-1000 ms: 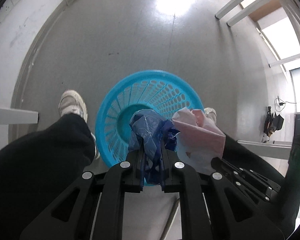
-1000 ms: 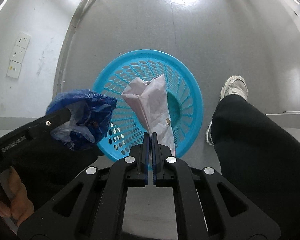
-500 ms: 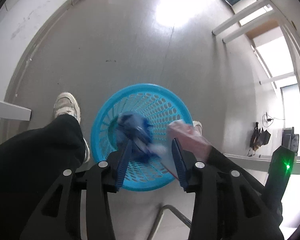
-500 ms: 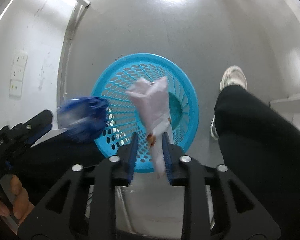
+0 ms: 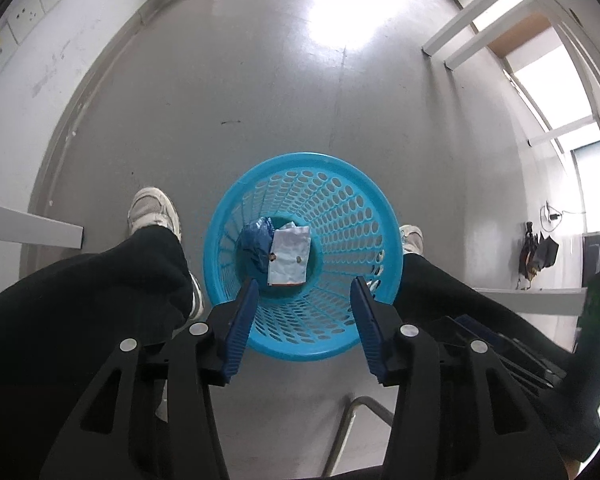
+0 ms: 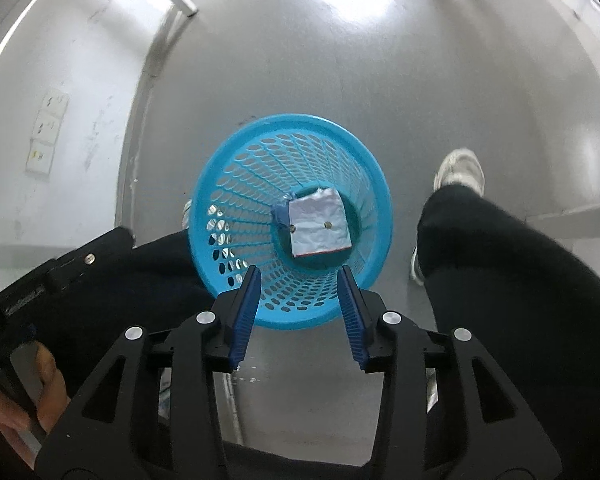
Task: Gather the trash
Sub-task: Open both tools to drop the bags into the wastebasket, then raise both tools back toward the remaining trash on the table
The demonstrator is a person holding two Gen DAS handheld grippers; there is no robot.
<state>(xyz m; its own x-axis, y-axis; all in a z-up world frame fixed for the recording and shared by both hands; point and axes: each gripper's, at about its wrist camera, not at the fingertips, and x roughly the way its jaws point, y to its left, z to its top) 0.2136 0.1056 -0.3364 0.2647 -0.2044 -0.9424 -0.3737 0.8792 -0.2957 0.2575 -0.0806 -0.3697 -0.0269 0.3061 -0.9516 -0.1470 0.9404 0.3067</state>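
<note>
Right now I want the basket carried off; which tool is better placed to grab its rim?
Probably either: both the left tool and right tool hang open over the blue basket near rim.

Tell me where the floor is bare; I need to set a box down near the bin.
Bare floor lies beyond the blue basket, toward the wall. Beside the basket it is crowded: a shoe and leg on each side.

The basket is bright blue, pierced all over with oval holes. Inside lie a dark blue bag and a white wrapper with a red edge. The floor is plain grey; the gripper pads are blue on black.
</note>
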